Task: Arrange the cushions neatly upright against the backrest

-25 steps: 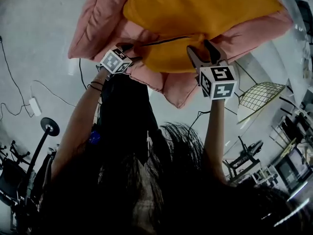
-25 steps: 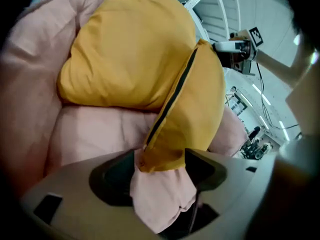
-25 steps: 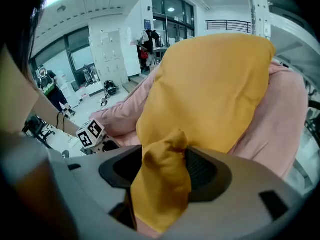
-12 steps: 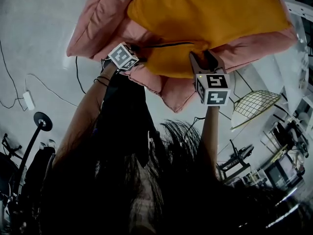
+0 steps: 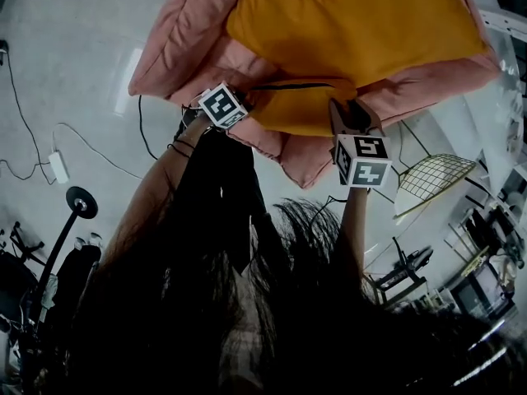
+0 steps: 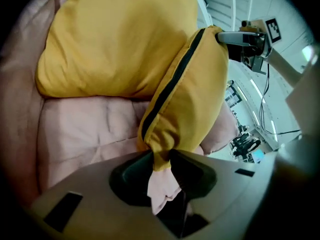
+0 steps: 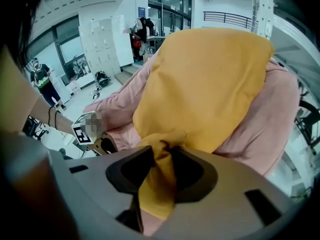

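A big yellow cushion [image 5: 354, 39] lies on a pink padded seat [image 5: 189, 48]; a black zip runs along its near edge. My left gripper [image 5: 245, 99] is at the cushion's near left corner. In the left gripper view [image 6: 160, 160] its jaws are closing, and they pinch the yellow corner and a tongue of pale pink cloth. My right gripper [image 5: 351, 115] is at the near right corner. In the right gripper view [image 7: 162, 156] its jaws are closing on a bunched fold of the yellow cushion [image 7: 210, 84]. Each gripper shows in the other's view: right [image 6: 240, 38], left [image 7: 95, 140].
The pink seat [image 6: 90, 129] rises behind and beside the cushion. A wire mesh frame [image 5: 432, 175] stands on the grey floor to the right. A cable and a white power strip [image 5: 58, 167] lie at the left, by a black round-based stand [image 5: 82, 200].
Both grippers' jaws, wide at first, have drawn in at the cushion's near corners. The left gripper has shifted a little right along the cushion's edge.
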